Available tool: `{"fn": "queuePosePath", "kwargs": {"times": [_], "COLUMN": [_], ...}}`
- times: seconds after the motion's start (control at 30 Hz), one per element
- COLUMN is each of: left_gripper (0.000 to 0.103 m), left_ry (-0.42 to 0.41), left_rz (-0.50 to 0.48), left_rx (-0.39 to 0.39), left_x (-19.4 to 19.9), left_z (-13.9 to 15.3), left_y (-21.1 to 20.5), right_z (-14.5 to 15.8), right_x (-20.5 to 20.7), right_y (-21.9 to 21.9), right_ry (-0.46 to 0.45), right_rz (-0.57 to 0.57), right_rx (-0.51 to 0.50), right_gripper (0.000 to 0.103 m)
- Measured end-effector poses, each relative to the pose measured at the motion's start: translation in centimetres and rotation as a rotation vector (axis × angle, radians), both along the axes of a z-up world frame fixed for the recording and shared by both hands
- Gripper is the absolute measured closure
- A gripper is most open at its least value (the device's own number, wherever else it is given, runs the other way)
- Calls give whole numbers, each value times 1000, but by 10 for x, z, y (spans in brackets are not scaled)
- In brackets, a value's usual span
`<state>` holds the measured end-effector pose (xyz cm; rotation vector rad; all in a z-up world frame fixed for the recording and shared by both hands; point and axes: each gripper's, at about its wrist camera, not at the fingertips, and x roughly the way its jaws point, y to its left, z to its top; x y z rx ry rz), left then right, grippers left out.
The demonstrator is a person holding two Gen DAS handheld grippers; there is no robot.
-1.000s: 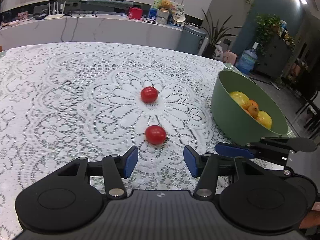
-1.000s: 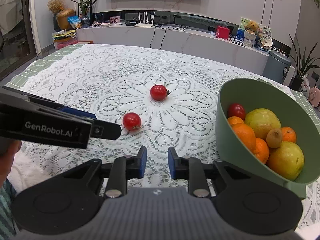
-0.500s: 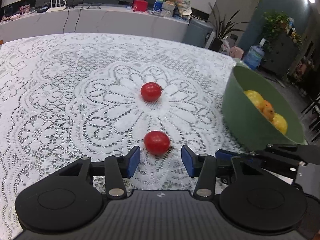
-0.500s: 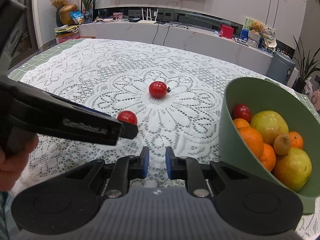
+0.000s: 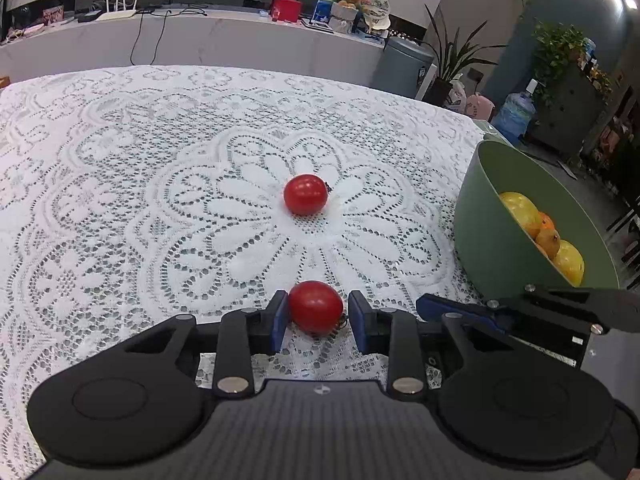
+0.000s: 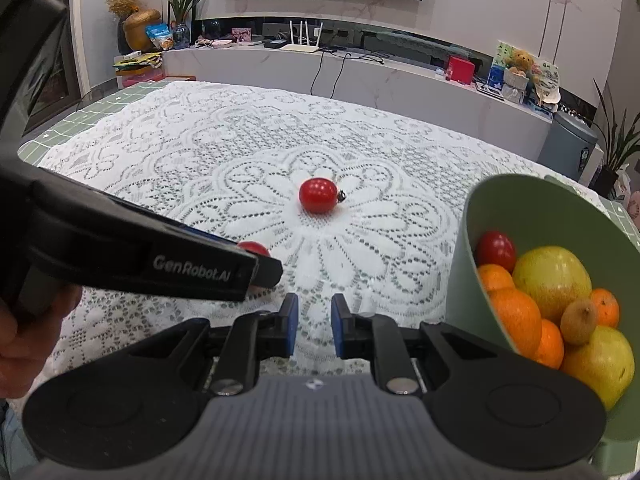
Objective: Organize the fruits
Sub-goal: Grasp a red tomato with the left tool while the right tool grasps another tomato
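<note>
Left gripper (image 5: 316, 316): its blue pads bracket the near tomato (image 5: 316, 306). The left pad looks to be touching the skin, while a thin gap shows at the right pad, so the jaws are spread and not yet clamped on it.
Right gripper (image 6: 313, 326): jaws parted by a narrow gap with nothing between them. It hovers low over the lace tablecloth (image 6: 200, 152), just beside the green bowl (image 6: 532, 204).
Near tomato: sits on the cloth between the left gripper's pads. In the right wrist view it is mostly hidden behind the left gripper's body, with only a red sliver showing.
Far tomato (image 5: 305, 194): lies alone at the centre of the lace flower pattern, well apart from both grippers, its stem end turned toward the bowl.
Green bowl: stands at the table's right side and already holds oranges, yellow fruit, a kiwi and one red tomato (image 6: 495, 249).
Handling, as a judgement: the tomato is probably light, smooth-skinned and soft, so it could roll off the pads or bruise under a hard squeeze.
Where to grip: across its widest middle, pads on opposite sides, closing only until the fruit stops slipping.
Step in hand: closing on the near tomato so it can go to the bowl.
</note>
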<state>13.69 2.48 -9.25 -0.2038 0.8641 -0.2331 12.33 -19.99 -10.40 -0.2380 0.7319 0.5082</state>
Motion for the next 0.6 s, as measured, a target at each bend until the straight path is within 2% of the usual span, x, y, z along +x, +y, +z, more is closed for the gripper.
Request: {"fn": "queuePosePath", "kwargs": {"times": [0.33,0.47,0.6], "left_gripper": [67,67,67], "left_ry": [-13,-10,-13], "left_rz": [101,137,167], "left_rx": [-5,-8,-13], "left_x": [9,13,16], "left_z": [11,11,12], "left_y": [28,39,49], "right_z": [9,10,8], "right_x": [25,38,51], "right_y": [17,26,32], "right_ry": [-55,-74,-73], "right_rz": [17,27,25], "right_rx": [13,18,25], "right_gripper": [88,79,77]}}
